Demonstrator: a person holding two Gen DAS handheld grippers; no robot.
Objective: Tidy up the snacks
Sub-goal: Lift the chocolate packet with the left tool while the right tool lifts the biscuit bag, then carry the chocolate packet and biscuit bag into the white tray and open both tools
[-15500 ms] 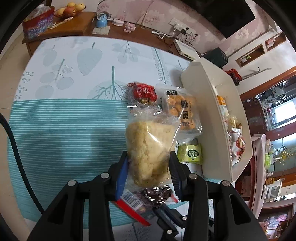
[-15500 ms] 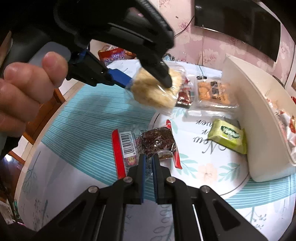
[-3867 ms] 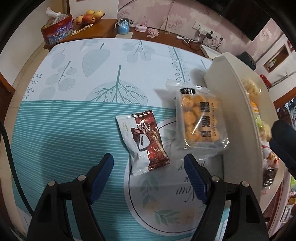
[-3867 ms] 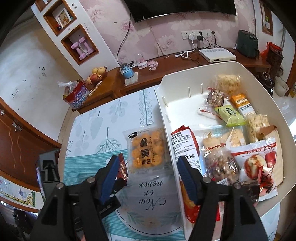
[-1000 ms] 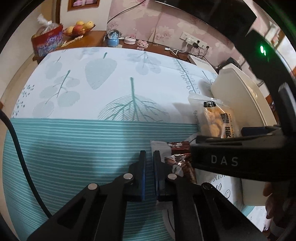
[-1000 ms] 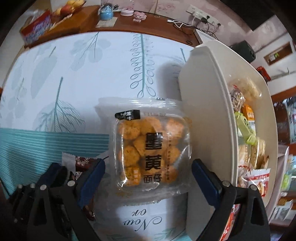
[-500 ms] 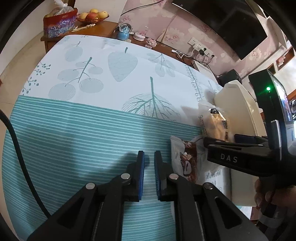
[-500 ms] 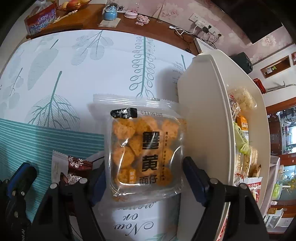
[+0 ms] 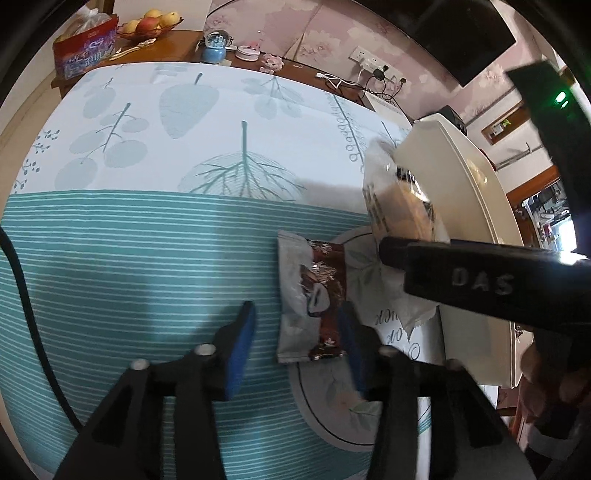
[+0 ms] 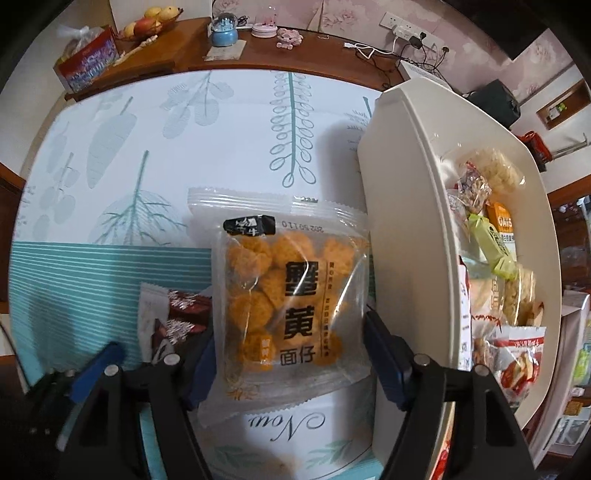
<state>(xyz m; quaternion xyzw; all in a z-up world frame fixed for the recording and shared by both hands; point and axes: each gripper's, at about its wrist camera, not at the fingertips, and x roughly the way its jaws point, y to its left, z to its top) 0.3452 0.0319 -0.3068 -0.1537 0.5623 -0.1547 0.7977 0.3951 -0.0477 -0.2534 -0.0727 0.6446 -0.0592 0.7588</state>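
Left gripper (image 9: 297, 347): black two-finger claw with blue pads, jaws opening; the pads stand either side of the near end of a snack packet without pressing it.
Between the left jaws: a flat grey-white and dark brown foil snack packet (image 9: 314, 295), lying on the cloth, its right edge close to the right pad.
Right gripper (image 10: 288, 363): black claw with blue pads, jaws closing, pads pressed on both side edges of a clear bag.
Held by the right gripper: a clear plastic bag of round orange-yellow biscuits with black printed characters (image 10: 291, 295), lifted off the cloth and tilted, its top edge away from the claw, just beside the tray wall.
Brown packet from the right wrist: it shows to the left of the clear bag (image 10: 173, 321), partly behind the left pad.
Tray: a large cream plastic tray (image 10: 402, 229) on the right, filled with assorted wrapped snacks (image 10: 495, 243).
Table: a tablecloth of white with grey-blue leaf prints and teal stripes (image 9: 129, 258).
Beyond the table: a wooden sideboard (image 10: 177, 51) with a fruit bowl (image 10: 151, 22), a red box (image 10: 88, 59) and a blue snow globe (image 10: 223, 31).
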